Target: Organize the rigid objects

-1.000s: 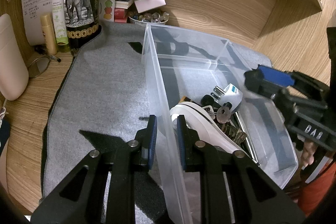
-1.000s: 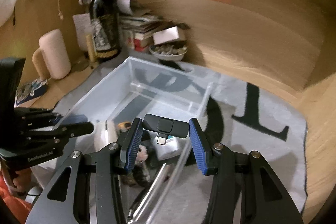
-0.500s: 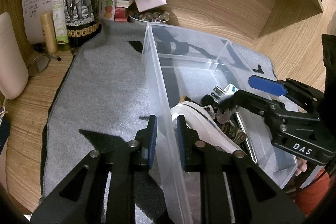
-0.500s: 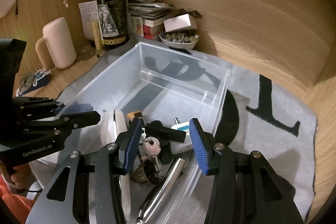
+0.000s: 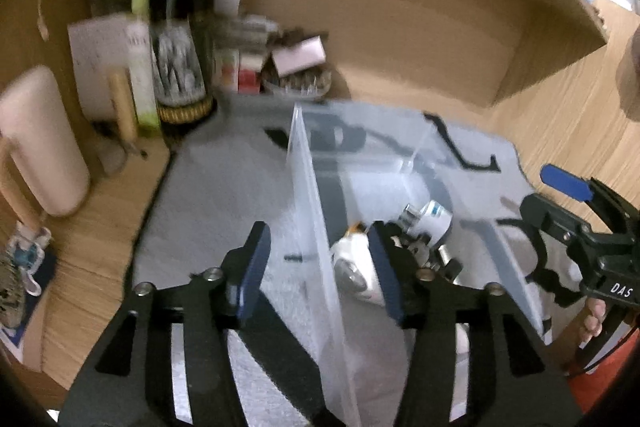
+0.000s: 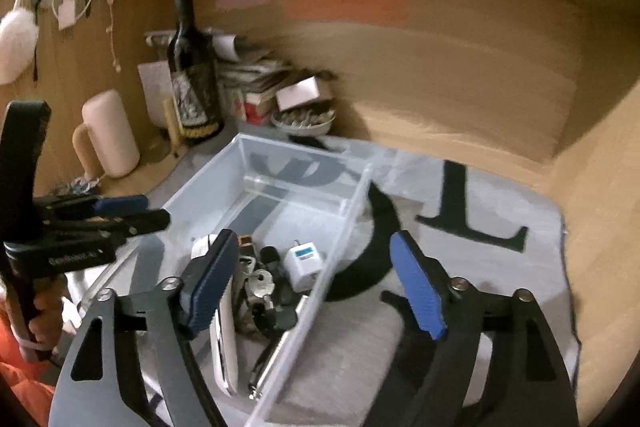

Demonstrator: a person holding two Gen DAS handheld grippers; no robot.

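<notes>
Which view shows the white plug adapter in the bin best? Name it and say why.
The right wrist view: the white plug adapter lies sharp and unobstructed among the clutter in the clear bin. In the left wrist view it is motion-blurred and half hidden behind the open left gripper.

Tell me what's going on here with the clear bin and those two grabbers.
A person is sorting small hard items into a clear plastic bin on a grey mat. Both tongs are open and empty: the left tongs straddle the bin's wall, and the right tongs hover over its near end. Inside lie a white plug adapter, keys and other small pieces. The far half of the bin holds nothing.
</notes>
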